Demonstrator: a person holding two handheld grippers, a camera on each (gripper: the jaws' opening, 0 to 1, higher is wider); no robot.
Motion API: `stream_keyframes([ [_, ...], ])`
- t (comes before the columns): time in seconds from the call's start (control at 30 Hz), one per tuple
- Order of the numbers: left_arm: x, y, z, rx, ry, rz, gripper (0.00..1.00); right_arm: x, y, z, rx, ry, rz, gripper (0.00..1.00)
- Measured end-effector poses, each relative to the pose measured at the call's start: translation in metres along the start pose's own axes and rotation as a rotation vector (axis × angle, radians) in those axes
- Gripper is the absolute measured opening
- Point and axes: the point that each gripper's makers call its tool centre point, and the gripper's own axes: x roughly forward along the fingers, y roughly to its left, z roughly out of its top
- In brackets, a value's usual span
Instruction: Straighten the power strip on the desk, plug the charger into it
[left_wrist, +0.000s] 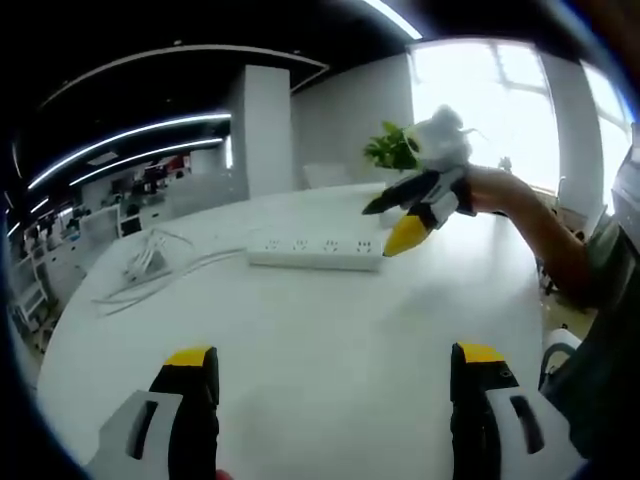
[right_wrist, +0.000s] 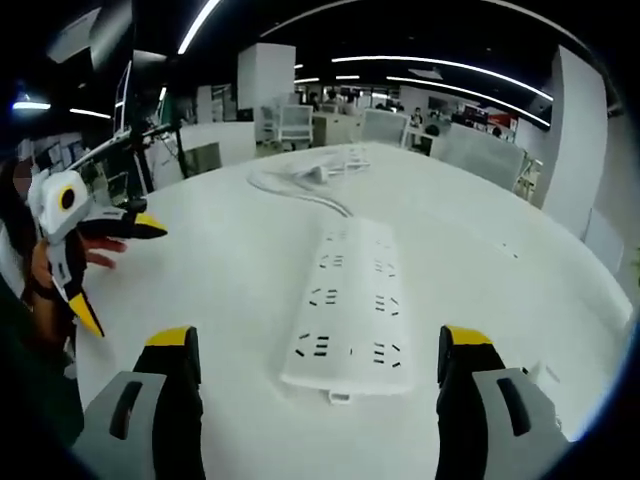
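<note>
A white power strip (left_wrist: 315, 250) lies on the round white desk (left_wrist: 330, 330), its sockets facing up. In the right gripper view the power strip (right_wrist: 350, 300) runs away from me between my right gripper's (right_wrist: 320, 352) wide-apart jaws, which are open and hold nothing. My left gripper (left_wrist: 335, 365) is open too, low over bare desk and short of the strip. A loose white cable with the charger (left_wrist: 148, 262) lies to the strip's left; this cable bundle (right_wrist: 305, 180) sits beyond the strip's far end. The right gripper (left_wrist: 378, 232) hovers at the strip's right end, and the left gripper (right_wrist: 130, 281) appears open beside a hand.
A person's arm (left_wrist: 545, 225) reaches in from the right. A green plant (left_wrist: 390, 150) stands at the desk's far edge near bright windows. Office desks and chairs (right_wrist: 380, 125) fill the room behind. The desk's near edge (right_wrist: 600, 350) curves close on the right.
</note>
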Motion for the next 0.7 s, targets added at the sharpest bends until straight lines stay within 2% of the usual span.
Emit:
stream_keyframes([
  [0.7, -0.002, 0.007, -0.001, -0.013, -0.007, 0.01, 0.99, 0.017, -0.004, 0.004, 0.004, 0.015, -0.005, 0.97],
])
